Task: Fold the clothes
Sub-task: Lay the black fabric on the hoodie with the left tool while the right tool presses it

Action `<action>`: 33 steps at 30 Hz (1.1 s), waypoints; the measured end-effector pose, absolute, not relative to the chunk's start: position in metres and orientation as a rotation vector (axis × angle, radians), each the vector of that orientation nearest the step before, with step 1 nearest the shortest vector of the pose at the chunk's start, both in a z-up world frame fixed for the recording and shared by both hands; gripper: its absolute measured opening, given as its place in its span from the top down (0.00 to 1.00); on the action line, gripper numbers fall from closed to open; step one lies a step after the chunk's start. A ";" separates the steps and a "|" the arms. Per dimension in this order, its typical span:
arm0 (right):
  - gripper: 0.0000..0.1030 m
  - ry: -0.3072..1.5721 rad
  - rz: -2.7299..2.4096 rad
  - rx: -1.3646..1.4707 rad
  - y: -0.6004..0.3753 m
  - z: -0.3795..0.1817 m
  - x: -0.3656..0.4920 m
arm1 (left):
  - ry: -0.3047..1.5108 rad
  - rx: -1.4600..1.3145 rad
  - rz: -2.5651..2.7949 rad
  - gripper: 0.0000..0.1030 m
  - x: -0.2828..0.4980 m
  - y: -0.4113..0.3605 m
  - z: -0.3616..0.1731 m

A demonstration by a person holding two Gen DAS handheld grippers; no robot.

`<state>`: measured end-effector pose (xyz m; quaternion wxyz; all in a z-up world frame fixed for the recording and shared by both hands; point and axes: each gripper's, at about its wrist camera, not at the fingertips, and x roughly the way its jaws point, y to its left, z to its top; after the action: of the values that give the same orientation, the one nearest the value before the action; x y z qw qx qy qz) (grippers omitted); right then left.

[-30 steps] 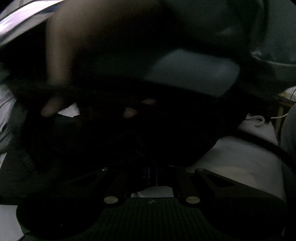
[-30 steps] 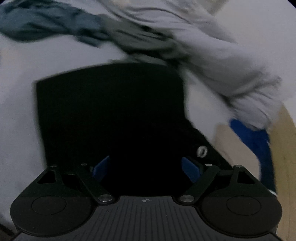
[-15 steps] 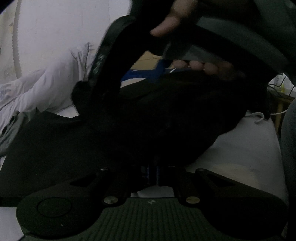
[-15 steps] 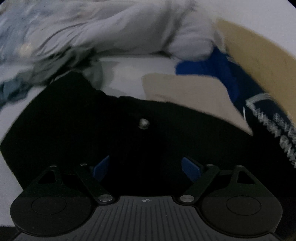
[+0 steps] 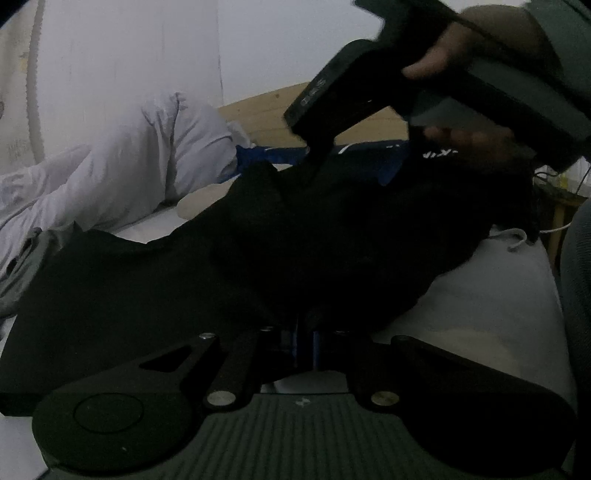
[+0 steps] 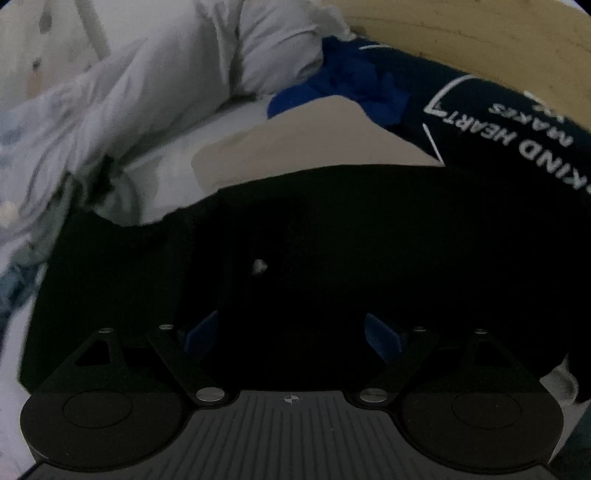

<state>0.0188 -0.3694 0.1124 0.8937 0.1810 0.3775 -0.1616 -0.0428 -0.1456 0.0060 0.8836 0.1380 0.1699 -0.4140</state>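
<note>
1. At the far left of both views lies a heap of pale grey-white bedding or clothing (image 5: 122,162), rumpled and piled up against the white wall (image 5: 129,48). A grey-green garment (image 5: 26,266) pokes out from under it at the left edge of your left wrist view.

2. The black garment (image 5: 155,295), the piece you are folding, lies spread over the light bed surface (image 5: 480,306). Its left part lies flat with a straight edge; its right part is bunched and lifted.

3. Your left gripper (image 5: 304,332) has its jaws pinched nearly together, with a fold of the black garment caught between them at the near edge of the cloth.

4. In the right wrist view, your right gripper (image 6: 295,332) has its blue pads (image 6: 384,338) spread wide over the black garment. The cloth fills the space below and between them, but nothing is pressed by either pad. A small pale button or rivet (image 6: 258,266) shows on the black cloth just ahead.

5. Behind the black garment lie a beige folded piece (image 6: 314,140), then a bright blue garment (image 6: 354,88), and to the right a navy shirt with white lettering (image 6: 517,129), against a wooden board (image 6: 480,33).

6. At the upper right of the left wrist view, your right hand (image 5: 476,48) grips the right gripper's body above the bunched cloth.
</note>
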 end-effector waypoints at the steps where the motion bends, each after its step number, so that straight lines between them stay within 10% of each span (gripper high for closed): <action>1: 0.14 0.771 -0.310 0.419 -0.373 0.113 0.014 | 0.347 0.277 -0.861 0.90 -0.043 -0.143 0.007; 33: 0.09 0.654 0.086 1.111 -0.404 0.063 0.029 | 0.259 0.172 -0.857 0.91 -0.042 -0.119 0.013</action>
<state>0.0293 -0.4039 0.0626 0.7984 0.5177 0.3049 0.0399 -0.0421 -0.1189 0.0128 0.8980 0.0830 0.1249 -0.4138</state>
